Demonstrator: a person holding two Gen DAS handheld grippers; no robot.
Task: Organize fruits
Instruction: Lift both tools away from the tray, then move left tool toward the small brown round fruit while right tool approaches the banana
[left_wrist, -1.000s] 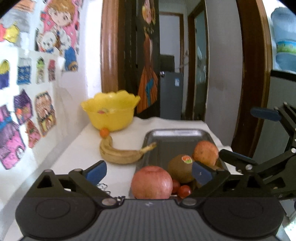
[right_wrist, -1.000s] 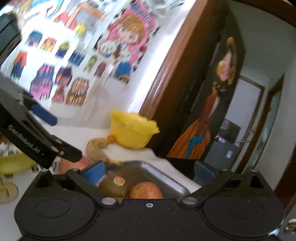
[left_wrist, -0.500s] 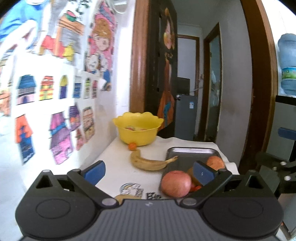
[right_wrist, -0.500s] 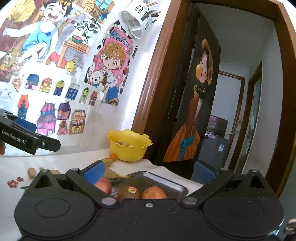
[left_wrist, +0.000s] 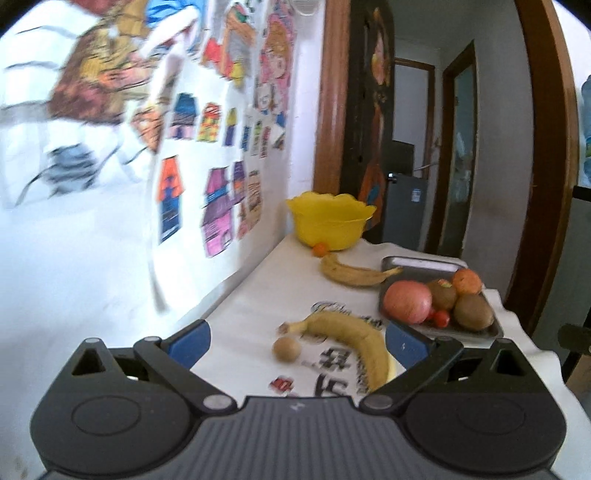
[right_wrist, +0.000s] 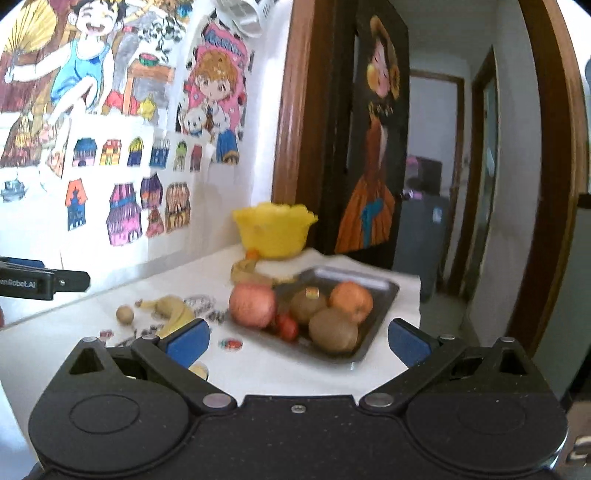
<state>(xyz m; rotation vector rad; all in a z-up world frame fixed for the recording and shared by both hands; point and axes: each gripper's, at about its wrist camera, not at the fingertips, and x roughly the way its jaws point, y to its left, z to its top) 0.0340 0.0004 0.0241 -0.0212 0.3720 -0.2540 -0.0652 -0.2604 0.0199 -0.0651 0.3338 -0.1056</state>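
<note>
Your left gripper (left_wrist: 297, 341) is spread wide and empty, as is the right gripper (right_wrist: 299, 338). The banana (left_wrist: 351, 338) lies just short of the tray (left_wrist: 421, 264), by its near left corner. Straddle its middle, close gently, then lift level.

Both wrist views toward tray (left_wrist: 421, 263)

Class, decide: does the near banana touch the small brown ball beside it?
Apart. Left wrist view shows white cloth between the near banana and the small brown ball.
</note>
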